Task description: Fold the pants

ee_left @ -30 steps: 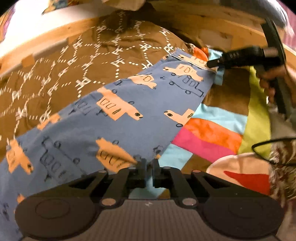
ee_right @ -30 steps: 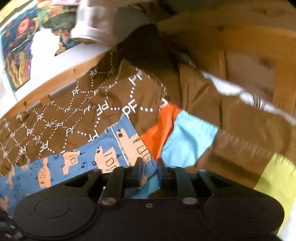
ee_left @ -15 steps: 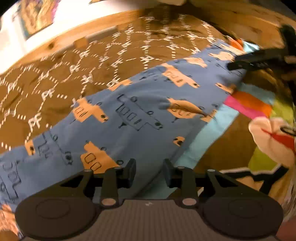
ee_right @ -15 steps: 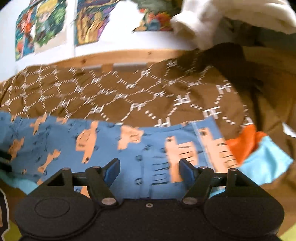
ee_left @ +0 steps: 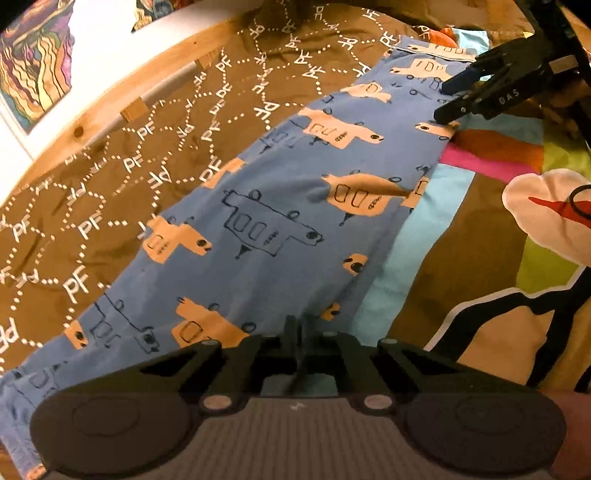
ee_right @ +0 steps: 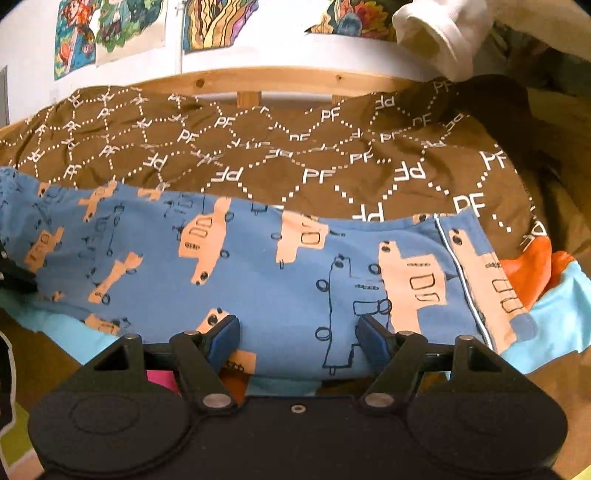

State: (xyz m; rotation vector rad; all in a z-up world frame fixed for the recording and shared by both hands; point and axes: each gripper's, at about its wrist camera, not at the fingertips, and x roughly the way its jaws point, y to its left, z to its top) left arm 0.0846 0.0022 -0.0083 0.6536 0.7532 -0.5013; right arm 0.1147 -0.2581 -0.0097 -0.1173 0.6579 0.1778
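- One pair of pants (ee_left: 280, 206) is being laid out long and narrow across the bed, on a brown cover (ee_left: 122, 155) printed with dotted lines and letters; a bright patchwork blanket (ee_left: 491, 236) is lying along the near edge.
- The pants, blue with orange vehicle shapes, are seeming already doubled leg on leg, so the step in hand is being judged as the crosswise fold, with a new hold being taken along the near edge.
- The left claw (ee_left: 297, 328) is being held with its fingers pressed together right at the near edge of the pants; whether cloth is being pinched there cannot be told, since the tips are hiding the contact.
- The right claw (ee_right: 297, 334) is being held with its fingers wide apart over the near edge toward the cuff end, cloth lying below the gap but nothing being squeezed.
- The next move is being judged to call for the right claw being closed on both layers at the edge, then the cuff end being carried over toward the other end without the layers being dragged apart.
- Being counted: one pair of pants, two claws, one brown cover, one patchwork blanket, one wooden bed rail (ee_right: 280, 79), several posters (ee_right: 110, 33) on the wall.
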